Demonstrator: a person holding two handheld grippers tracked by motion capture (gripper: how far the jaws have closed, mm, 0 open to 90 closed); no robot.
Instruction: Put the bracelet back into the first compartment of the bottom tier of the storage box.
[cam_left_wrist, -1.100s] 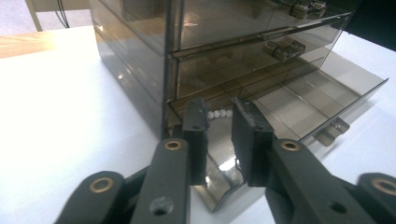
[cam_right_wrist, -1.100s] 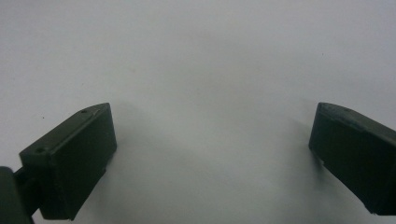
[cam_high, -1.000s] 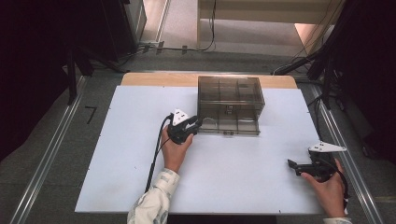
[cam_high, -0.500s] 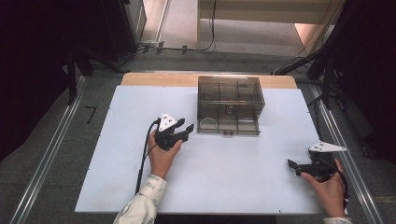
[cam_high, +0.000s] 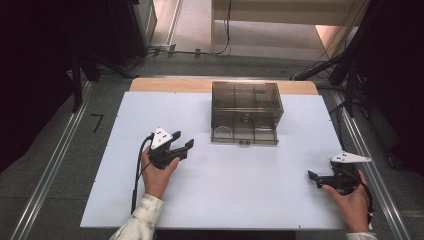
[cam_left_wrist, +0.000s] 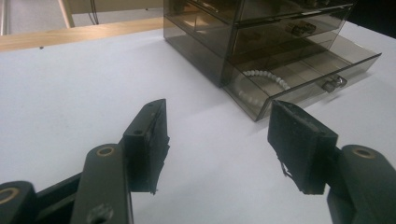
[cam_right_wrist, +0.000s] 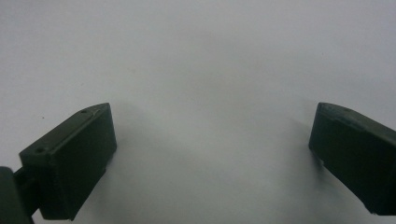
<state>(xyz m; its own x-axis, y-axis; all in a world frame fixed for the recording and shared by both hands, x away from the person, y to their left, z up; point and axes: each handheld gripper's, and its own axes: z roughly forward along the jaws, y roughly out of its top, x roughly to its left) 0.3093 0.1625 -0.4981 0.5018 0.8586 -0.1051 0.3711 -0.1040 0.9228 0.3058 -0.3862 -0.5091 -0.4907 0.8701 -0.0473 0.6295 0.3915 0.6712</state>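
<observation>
Here the left hand (cam_high: 159, 172) comes in from the near edge of the table (cam_high: 125, 125), wrist straight, a light patterned sleeve (cam_high: 142, 225) at the cuff, and holds the left gripper (cam_high: 181, 146) over the white top left of centre, aimed toward the drawer box (cam_high: 246, 111). Its jaws stand well apart with nothing between them; in the left gripper view the black pads (cam_left_wrist: 150, 140) look matte and a little frayed at their edges. A black cable (cam_high: 137, 172) loops from it back along the forearm, and a grey three-cornered plate (cam_high: 161, 136) sits on top.

The right hand (cam_high: 352, 202) rests near the right near corner, holding the right gripper (cam_high: 316, 177) low over the surface, pointing left. Its jaws are also wide and empty, blunt dark blocks above plain white.

The drawer box stands toward the far edge, centre-right: smoky translucent plastic, square-cornered, several drawers with small metal pulls. Its bottom drawer (cam_left_wrist: 303, 79) is pulled out, and a ring of white beads (cam_left_wrist: 261, 81) lies inside at its left end
</observation>
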